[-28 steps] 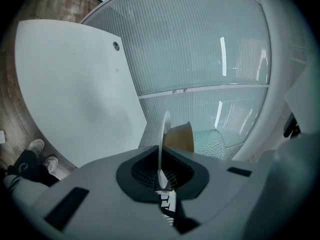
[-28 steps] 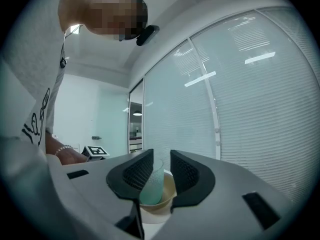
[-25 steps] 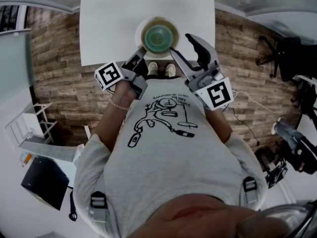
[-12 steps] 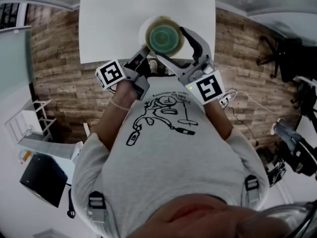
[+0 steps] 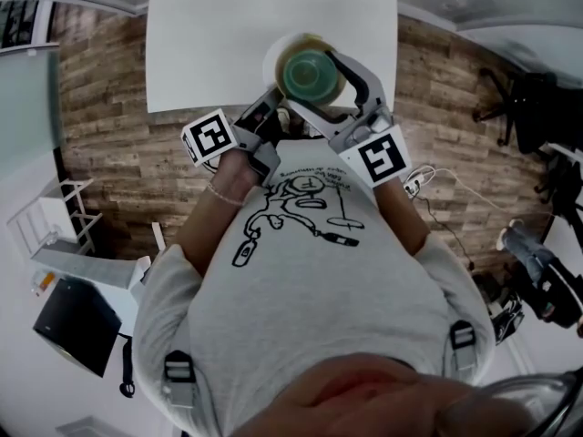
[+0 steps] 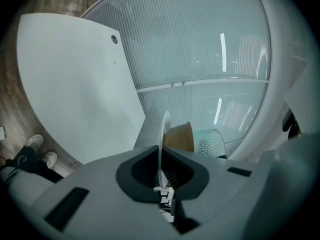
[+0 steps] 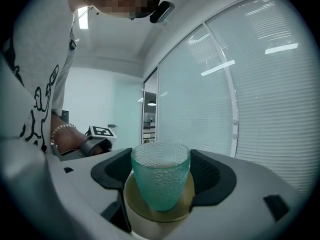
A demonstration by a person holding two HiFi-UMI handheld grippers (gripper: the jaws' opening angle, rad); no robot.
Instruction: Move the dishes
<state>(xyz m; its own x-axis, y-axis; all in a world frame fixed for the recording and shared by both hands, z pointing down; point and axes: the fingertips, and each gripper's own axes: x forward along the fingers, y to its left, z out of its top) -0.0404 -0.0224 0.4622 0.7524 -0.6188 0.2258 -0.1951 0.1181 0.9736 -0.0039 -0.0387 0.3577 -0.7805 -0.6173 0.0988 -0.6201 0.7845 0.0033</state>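
The left tool is clamped on the rim of a white plate. The plate carries a tan bowl with a green glass, at 12 o'clock by the tabletop edge. The jaws of the right tool have just been opening and stand wide apart around the glass.

The glass is standing in the bowl, which is sitting on the plate, over the near edge of the table in the head view. The left gripper is clamping the plate's near-left rim. The jaws of the right gripper, having just been opening, are standing on either side of the bowl.
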